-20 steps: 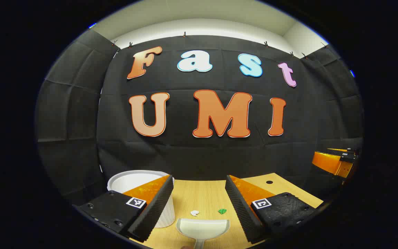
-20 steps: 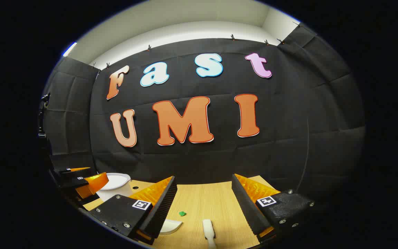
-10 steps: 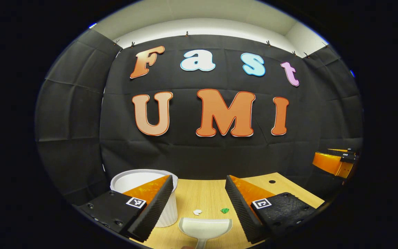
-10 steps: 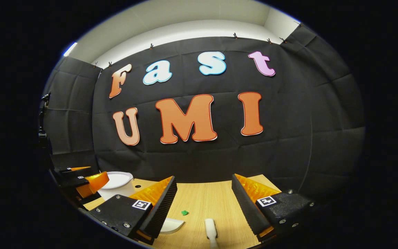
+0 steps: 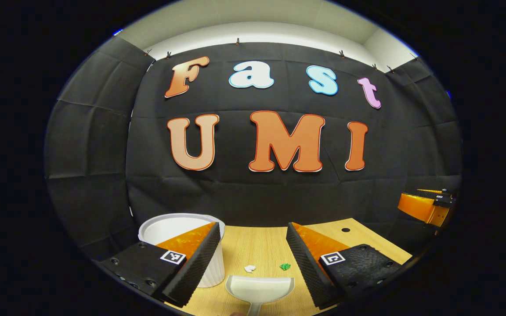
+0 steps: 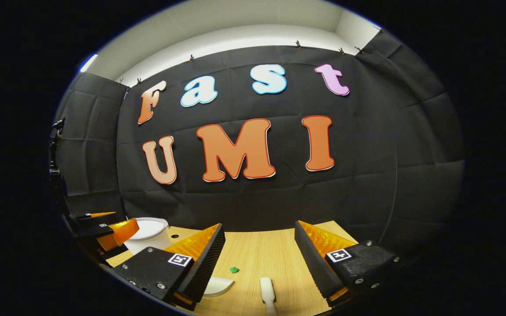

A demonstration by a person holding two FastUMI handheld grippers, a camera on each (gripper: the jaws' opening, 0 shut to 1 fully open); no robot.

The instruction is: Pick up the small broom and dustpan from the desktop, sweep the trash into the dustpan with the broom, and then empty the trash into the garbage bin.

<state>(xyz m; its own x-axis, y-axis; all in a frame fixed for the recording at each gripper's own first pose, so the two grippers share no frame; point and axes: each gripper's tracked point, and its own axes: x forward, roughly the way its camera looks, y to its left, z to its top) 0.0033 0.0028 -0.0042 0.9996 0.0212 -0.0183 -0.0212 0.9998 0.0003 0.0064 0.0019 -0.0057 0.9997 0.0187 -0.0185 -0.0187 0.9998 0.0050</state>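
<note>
In the left gripper view my left gripper (image 5: 253,235) is open above the wooden desktop (image 5: 262,245). A white dustpan (image 5: 259,289) lies just below and between its fingers, mouth facing away. Beyond the dustpan sit a white scrap (image 5: 249,268) and a green scrap (image 5: 284,266). A white garbage bin (image 5: 178,226) stands at the left, partly behind the left finger. In the right gripper view my right gripper (image 6: 259,235) is open over the desktop (image 6: 270,250). The white broom handle (image 6: 267,292) lies between its fingers, with the dustpan's edge (image 6: 218,286) and the green scrap (image 6: 234,270) to the left.
The other gripper (image 5: 426,204) hangs at the right edge of the left gripper view, and its counterpart (image 6: 103,228) sits at the left of the right gripper view, in front of the bin (image 6: 149,232). A small hole (image 5: 345,230) marks the desktop's far right.
Both views have shifted only slightly: the dustpan, scraps and broom handle sit a little farther right than one second ago. Both grippers have stayed open.
</note>
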